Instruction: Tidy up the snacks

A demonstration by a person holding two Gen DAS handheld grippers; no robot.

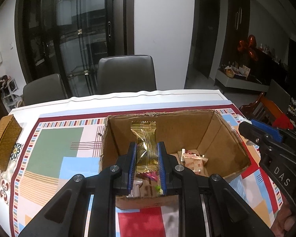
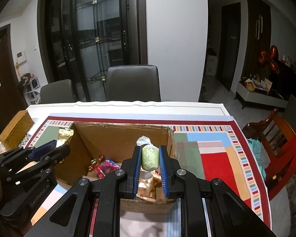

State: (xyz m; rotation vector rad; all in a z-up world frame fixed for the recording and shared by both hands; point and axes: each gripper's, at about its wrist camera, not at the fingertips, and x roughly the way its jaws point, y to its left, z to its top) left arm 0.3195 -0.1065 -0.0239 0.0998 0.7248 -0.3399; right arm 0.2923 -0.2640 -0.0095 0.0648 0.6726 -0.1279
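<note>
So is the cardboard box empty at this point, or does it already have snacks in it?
Not empty. The cardboard box is open-topped, with red-and-white packets and a pink wrapper on its floor.

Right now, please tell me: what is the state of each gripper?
Left gripper: closed on a gold snack packet, above the cardboard box.
Right gripper: closed on a green wrapped snack.

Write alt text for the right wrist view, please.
The right tool grips a pale green wrapped snack above an open cardboard box holding a few wrapped snacks. The box sits on a colourful patterned tablecloth; the left tool is alongside.
</note>
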